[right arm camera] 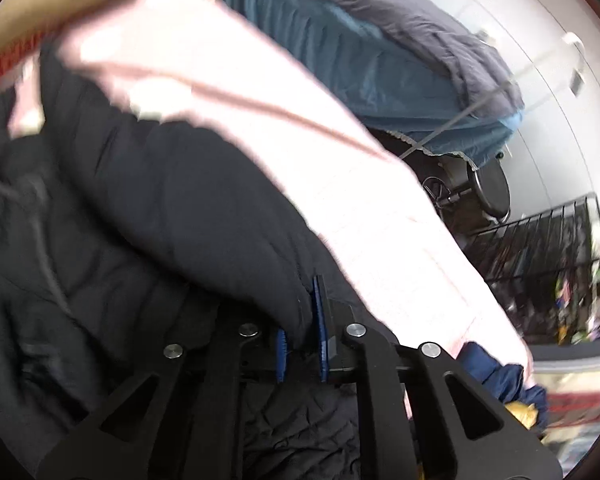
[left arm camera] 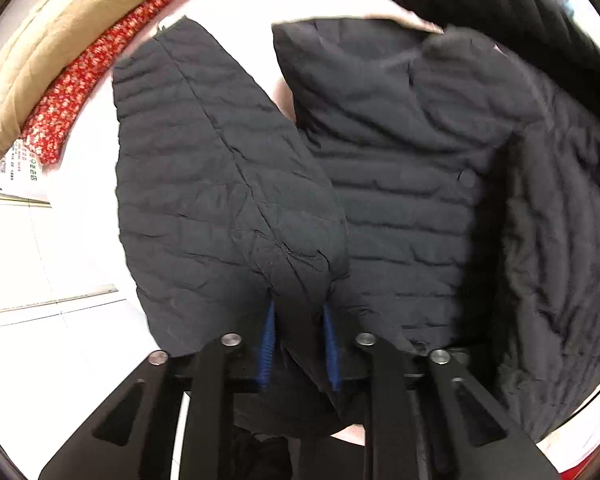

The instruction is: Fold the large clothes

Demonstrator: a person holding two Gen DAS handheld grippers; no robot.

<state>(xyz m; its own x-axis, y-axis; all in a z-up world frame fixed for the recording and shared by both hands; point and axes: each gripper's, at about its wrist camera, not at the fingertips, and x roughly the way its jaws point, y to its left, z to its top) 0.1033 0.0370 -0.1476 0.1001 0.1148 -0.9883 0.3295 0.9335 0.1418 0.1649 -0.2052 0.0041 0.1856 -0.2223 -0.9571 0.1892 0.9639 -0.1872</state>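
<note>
Left wrist view is showing the left gripper [left arm camera: 300,344] with its jaws pinching a fold of the dark quilted puffer jacket [left arm camera: 400,208], right where the sleeve [left arm camera: 204,184] is meeting the body. The sleeve is fanning up toward 11 o'clock and the jacket body is filling everything from 12 to 4 o'clock, lying over a pale pink bed sheet [left arm camera: 268,12]. A tan quilt [left arm camera: 48,52] and a red floral blanket [left arm camera: 84,76] are sitting out at 10 o'clock.

Over on the right wrist view, the right gripper [right arm camera: 302,344] is also clamping down on the jacket, its blue pads [right arm camera: 320,332] squeezing a thick bit of black fabric, with the pink sheet running from 11 down to 4 o'clock. It's all motion-blurred.

My guess: they're doing the spread-and-square step, both ends gripped, and no fold is looking done yet. Next move is probably needing both grippers pulling apart evenly so the body is lying flat, then bringing that sleeve across the chest.
</note>
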